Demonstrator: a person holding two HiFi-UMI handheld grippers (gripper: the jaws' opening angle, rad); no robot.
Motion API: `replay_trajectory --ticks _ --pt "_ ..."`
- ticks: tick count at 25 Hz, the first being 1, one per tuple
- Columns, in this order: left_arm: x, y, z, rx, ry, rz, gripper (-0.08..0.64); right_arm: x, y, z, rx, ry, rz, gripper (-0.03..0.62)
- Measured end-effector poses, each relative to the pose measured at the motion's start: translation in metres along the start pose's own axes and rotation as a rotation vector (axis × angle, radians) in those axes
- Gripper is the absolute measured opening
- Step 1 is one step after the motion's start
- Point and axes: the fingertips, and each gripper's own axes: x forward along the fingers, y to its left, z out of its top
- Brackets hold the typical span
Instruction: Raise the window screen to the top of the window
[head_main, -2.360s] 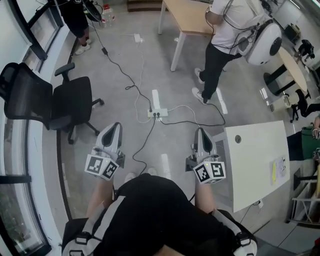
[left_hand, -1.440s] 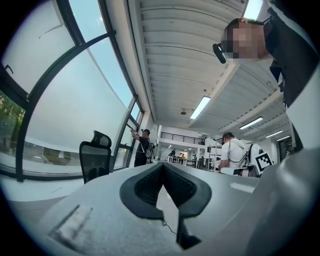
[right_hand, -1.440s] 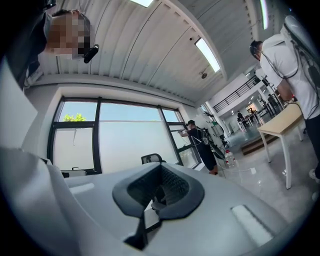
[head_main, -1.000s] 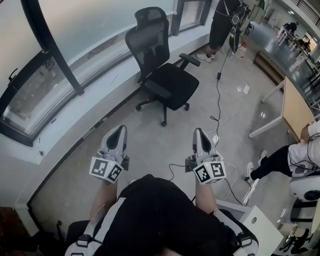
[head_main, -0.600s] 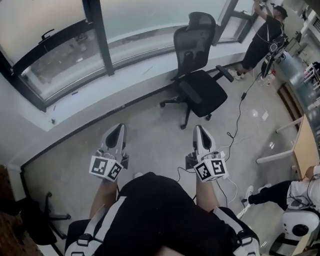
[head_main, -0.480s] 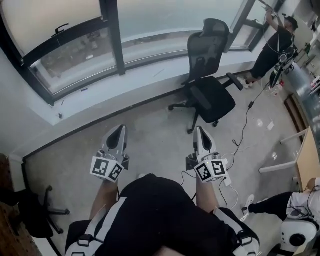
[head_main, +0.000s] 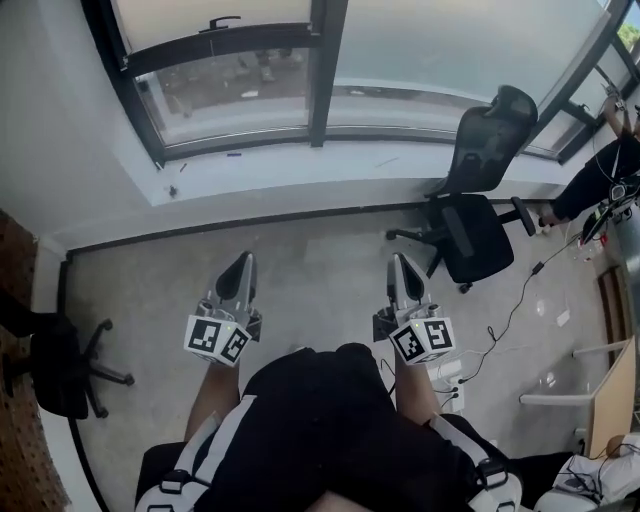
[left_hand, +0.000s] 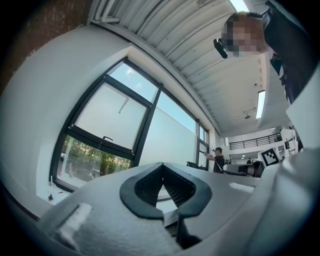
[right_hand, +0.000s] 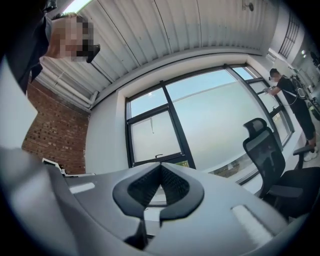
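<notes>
A black-framed window faces me across the floor. In its left pane a frosted screen hangs partway down and ends in a dark bar with a small handle. Clear glass shows below the bar. The left gripper view has the screen and its handle ahead and far off. So does the right gripper view, with the screen and handle. My left gripper and right gripper are held level before my body, both shut and empty, well short of the window.
A black office chair stands at the right by the white sill. Another chair's base and a brick wall are at the left. A person works at the far right window. Cables and a power strip lie near my right foot.
The view has swung round to the left, so the window now faces me and the office chair has slid to the right. Both grippers stay shut, side by side.
</notes>
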Motion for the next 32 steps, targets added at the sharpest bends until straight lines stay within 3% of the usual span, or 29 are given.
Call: replay_trajectory --ticks 8,19,32 --pt "-0.035 0.042 0.012 0.008 -0.044 0.147 0.003 0.051 0.043 -0.016 -0.001 0.046 0.159 0.005" --pt "-0.054 0.097 0.020 0.062 -0.065 0.309 0.003 0.138 0.084 -0.048 0.073 0.092 0.340 0.005" --pt "0.018 0.180 0.032 0.069 -0.078 0.443 0.003 0.281 0.066 -0.071 0.117 0.102 0.444 0.005"
